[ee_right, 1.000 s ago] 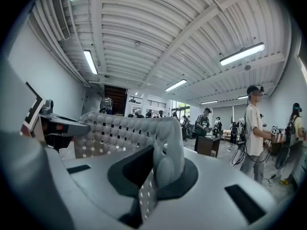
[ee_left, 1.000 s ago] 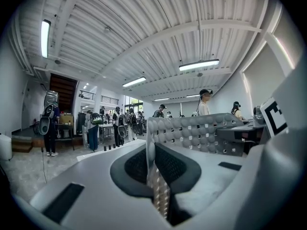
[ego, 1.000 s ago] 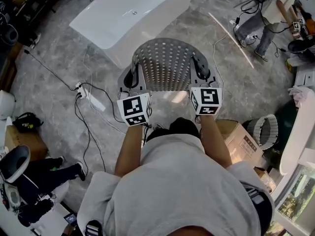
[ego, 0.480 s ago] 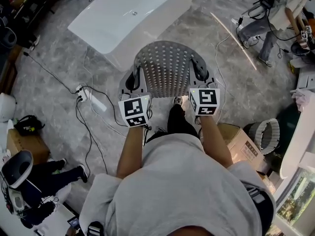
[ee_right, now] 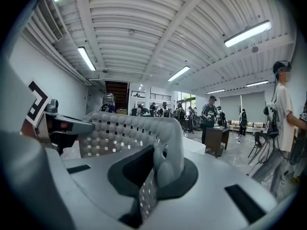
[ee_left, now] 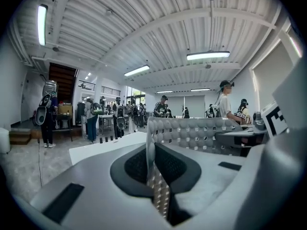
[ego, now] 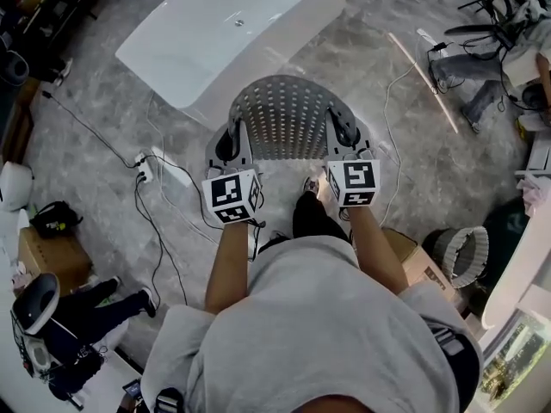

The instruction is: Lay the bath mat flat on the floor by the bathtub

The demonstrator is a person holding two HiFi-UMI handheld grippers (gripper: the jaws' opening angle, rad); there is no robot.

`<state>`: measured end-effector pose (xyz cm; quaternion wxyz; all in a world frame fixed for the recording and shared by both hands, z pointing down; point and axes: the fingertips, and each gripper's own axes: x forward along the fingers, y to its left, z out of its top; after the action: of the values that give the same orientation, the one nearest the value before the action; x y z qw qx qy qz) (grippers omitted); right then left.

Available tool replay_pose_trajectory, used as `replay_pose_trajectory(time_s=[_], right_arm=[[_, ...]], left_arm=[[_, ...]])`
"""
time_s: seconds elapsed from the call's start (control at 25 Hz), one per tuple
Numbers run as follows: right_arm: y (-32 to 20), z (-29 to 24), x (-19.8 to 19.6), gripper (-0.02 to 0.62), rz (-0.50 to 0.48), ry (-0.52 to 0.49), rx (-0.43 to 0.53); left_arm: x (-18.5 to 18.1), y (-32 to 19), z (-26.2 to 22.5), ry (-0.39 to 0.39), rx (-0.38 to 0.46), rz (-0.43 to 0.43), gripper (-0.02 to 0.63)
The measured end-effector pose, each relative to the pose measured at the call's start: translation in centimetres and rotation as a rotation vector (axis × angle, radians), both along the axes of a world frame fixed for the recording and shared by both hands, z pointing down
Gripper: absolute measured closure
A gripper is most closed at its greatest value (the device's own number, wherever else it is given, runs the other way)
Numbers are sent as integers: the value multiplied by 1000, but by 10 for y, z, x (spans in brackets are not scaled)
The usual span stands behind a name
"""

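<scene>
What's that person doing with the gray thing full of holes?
A person has a hand-held gripper in each hand. The left hand-held gripper and the right hand-held gripper are each clamped on one side of a gray bath mat. The mat is held up, bowed between them, over the stone floor just in front of the white bathtub. It is not lying flat yet.
</scene>
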<state>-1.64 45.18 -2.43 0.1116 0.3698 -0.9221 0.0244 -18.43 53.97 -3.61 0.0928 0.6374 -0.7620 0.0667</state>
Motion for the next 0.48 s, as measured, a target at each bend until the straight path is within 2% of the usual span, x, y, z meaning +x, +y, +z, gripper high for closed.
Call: replay_pose_trajectory(time_s=[0.16, 0.48], right_arm=[[-36, 7, -4, 572, -32, 0, -24], [-99, 17, 6, 571, -36, -2, -46]], left_arm=[[-1, -41, 12, -6, -36, -30, 577], [9, -104, 29, 14, -78, -41, 577]])
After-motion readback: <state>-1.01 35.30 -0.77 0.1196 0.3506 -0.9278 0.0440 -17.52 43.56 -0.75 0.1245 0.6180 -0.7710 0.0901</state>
